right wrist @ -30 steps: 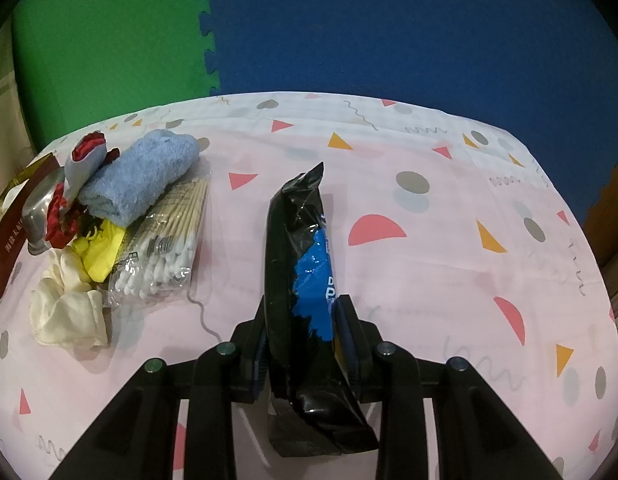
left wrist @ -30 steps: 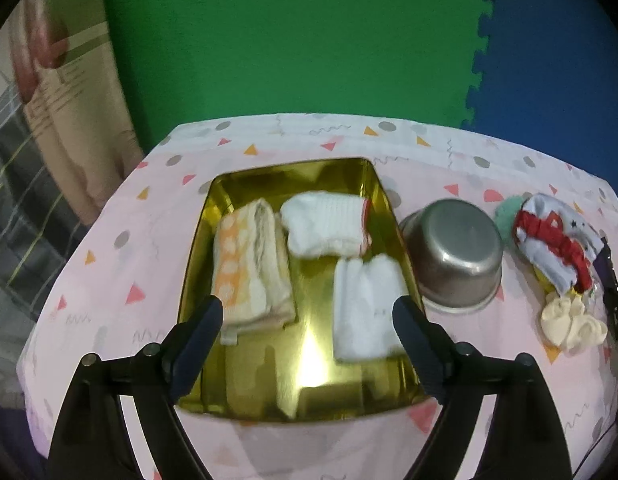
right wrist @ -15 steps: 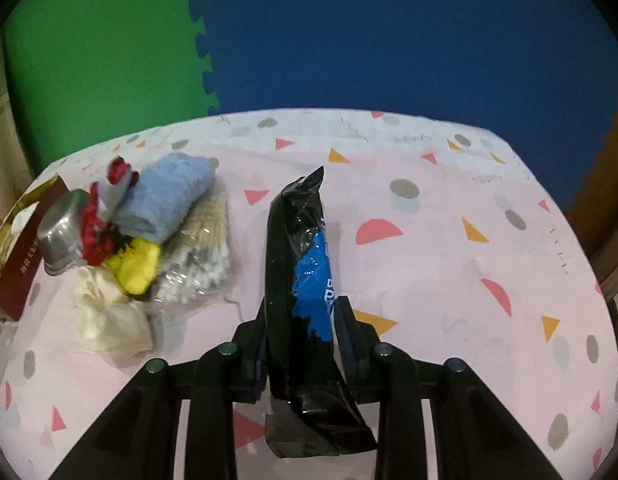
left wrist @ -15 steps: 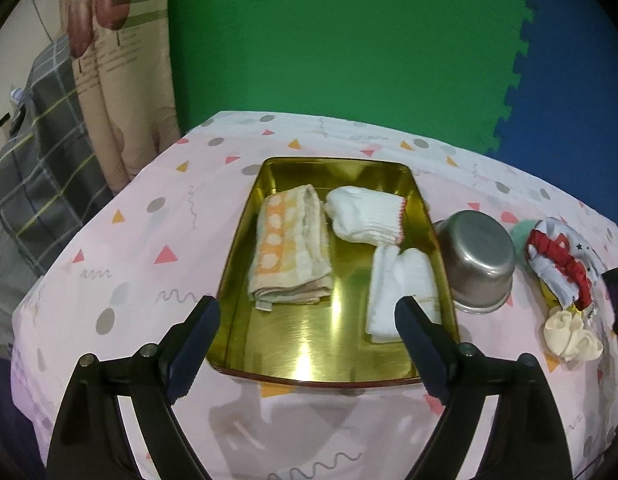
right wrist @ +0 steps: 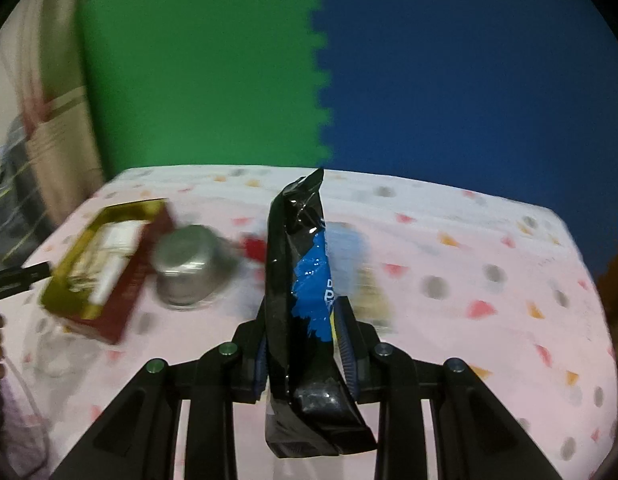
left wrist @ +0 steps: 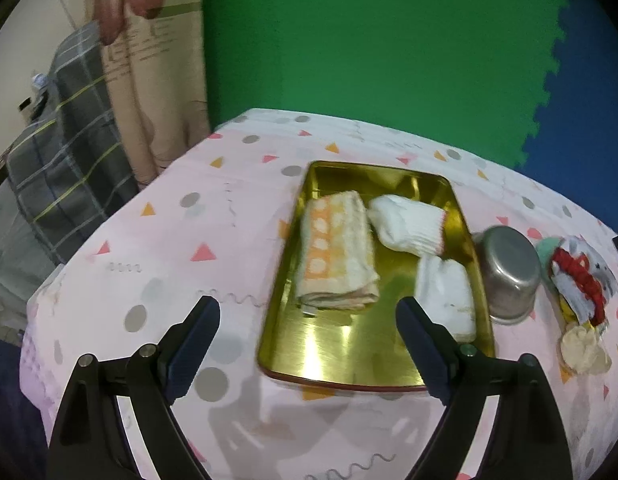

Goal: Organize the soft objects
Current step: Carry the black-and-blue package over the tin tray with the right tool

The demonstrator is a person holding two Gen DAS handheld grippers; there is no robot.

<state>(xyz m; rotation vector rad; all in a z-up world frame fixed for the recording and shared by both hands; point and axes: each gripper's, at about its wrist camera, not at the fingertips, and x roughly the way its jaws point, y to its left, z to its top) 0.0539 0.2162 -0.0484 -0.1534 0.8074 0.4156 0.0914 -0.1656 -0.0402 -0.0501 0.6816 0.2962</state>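
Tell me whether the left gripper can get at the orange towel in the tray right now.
Probably yes. The left gripper is open and empty, and the orange towel lies on top in the tray just ahead, nothing over it. The white cloths beside it leave it clear.

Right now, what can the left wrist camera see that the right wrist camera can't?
Only the left wrist view clearly shows what lies in the tray: an orange towel, a white sock and a white cloth. It also shows the open left gripper and a pile of soft things right of the pot.

Only the right wrist view shows the right gripper shut on a black and blue bag.

Both show the gold tray, the steel pot beside it and the pink tablecloth.
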